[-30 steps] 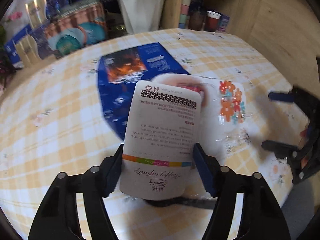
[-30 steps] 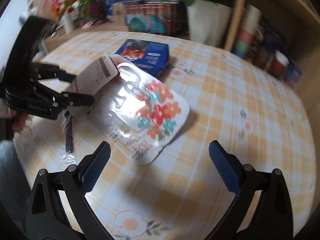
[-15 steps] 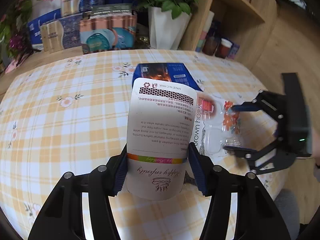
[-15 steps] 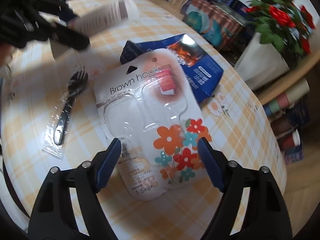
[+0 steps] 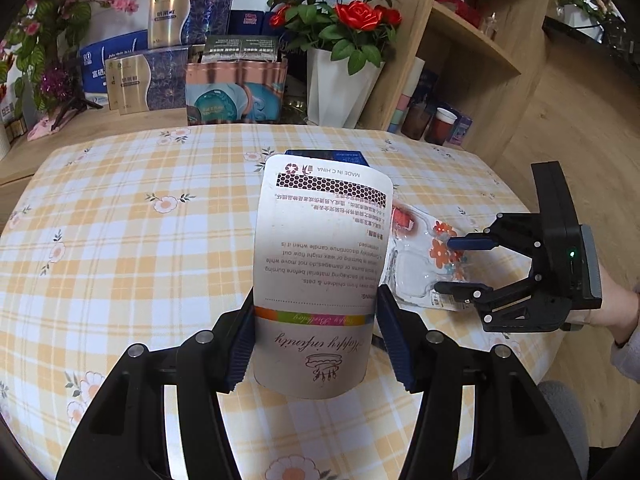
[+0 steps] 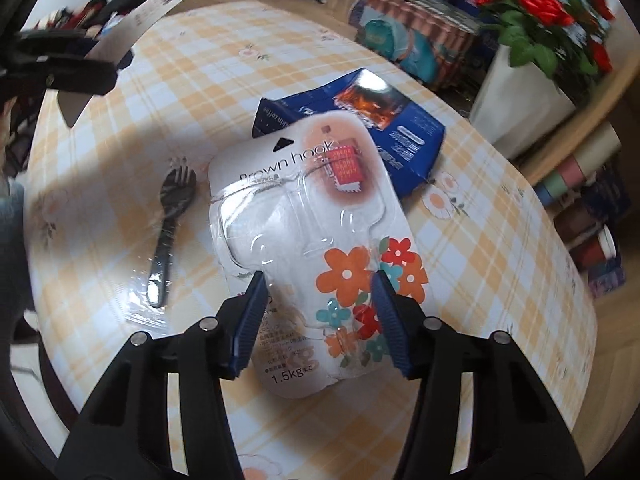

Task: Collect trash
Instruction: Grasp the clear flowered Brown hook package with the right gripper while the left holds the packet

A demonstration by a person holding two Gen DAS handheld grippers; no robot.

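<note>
My left gripper [image 5: 316, 320] is shut on the lower part of a white printed card [image 5: 320, 248] and holds it upright, off the checked table [image 5: 120, 240]. A "Brown hook" blister pack [image 6: 304, 208] with orange flowers lies flat on the table. My right gripper [image 6: 320, 304] points down over the pack's near end, and its jaws are closing with the pack between them. I cannot see the pads press on the pack. In the left wrist view the right gripper [image 5: 446, 266] straddles the pack [image 5: 412, 264]. The right wrist view has the left gripper [image 6: 92, 56] and its card [image 6: 160, 4] at the upper left.
A flattened blue box [image 6: 400, 132] lies partly under the pack's far end. A black plastic fork [image 6: 168, 232] in clear wrap lies left of the pack. A white vase of red roses [image 5: 340, 92], boxed goods and wooden shelves stand behind the table. A hand [image 5: 616, 308] holds the right gripper.
My left gripper rose and drew back with the card. My right gripper came over the hook pack, and its jaws narrowed from wide to about the pack's width.
</note>
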